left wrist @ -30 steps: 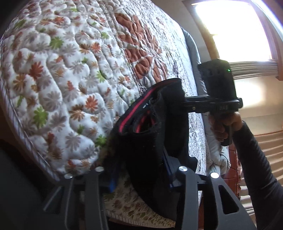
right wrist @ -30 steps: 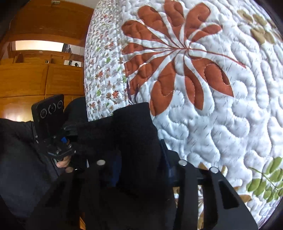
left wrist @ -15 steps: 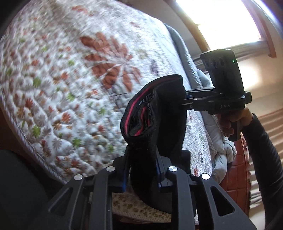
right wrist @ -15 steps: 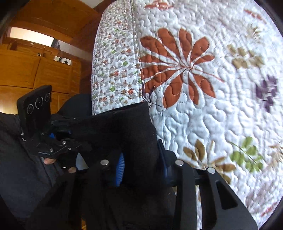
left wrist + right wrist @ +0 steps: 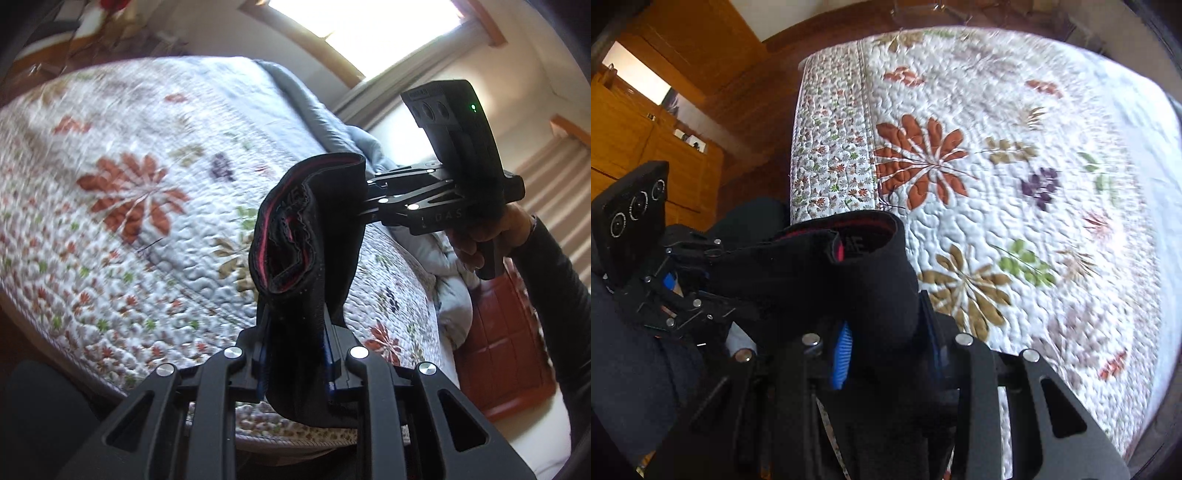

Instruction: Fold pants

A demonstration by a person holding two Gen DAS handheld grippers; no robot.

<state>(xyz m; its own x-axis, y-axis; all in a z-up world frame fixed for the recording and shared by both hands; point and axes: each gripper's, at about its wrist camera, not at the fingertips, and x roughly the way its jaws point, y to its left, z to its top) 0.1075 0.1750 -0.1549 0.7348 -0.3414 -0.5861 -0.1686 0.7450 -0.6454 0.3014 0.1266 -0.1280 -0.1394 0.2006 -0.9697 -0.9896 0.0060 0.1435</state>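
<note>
The black pants (image 5: pixel 295 280) with a red-lined waistband hang bunched in the air above the bed. My left gripper (image 5: pixel 295 354) is shut on one end of the waistband. My right gripper (image 5: pixel 886 328) is shut on the other end. In the left wrist view the right gripper (image 5: pixel 364 199) holds the cloth from the right side. In the right wrist view the left gripper (image 5: pixel 713 273) holds the pants (image 5: pixel 827 273) from the left. The legs of the pants hang below, out of sight.
A quilted floral bedspread (image 5: pixel 129 206) (image 5: pixel 1015 192) covers the bed beneath the pants. A grey blanket (image 5: pixel 369 147) lies bunched at the far side near a bright window (image 5: pixel 354 22). A wooden cabinet (image 5: pixel 646 122) stands beyond the bed's foot.
Both grippers have risen with the pants and pulled back from the bed. The quilt looks smaller and farther in both views. The grip on the waistband is unchanged.
</note>
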